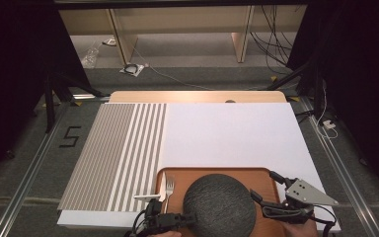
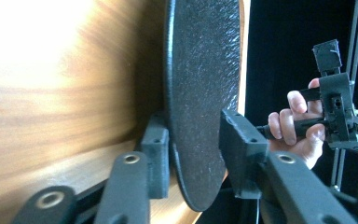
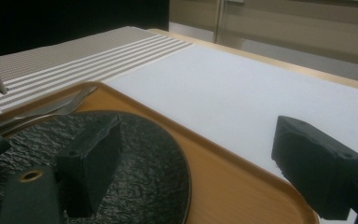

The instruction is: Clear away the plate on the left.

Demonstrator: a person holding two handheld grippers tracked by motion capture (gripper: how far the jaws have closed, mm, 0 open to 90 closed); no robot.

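A dark, rough round plate [image 1: 219, 205] sits over an orange-brown tray [image 1: 212, 171] at the near edge of the table. My left gripper [image 1: 182, 217] is shut on the plate's left rim; in the left gripper view the plate [image 2: 200, 93] stands edge-on between the two pads [image 2: 156, 154]. My right gripper [image 1: 265, 186] is open just right of the plate. In the right gripper view its left jaw hangs over the plate [image 3: 135, 163] and its right jaw over the tray's rim [image 3: 223, 172]. A silver fork [image 1: 169, 186] lies on the tray, left of the plate.
A white cloth [image 1: 227, 133] with a beige striped section [image 1: 113, 153] on its left covers most of the wooden table [image 1: 197, 96]. A hand [image 2: 293, 126] holds the other gripper's handle. Beyond the table are grey floor, cables and wooden shelving.
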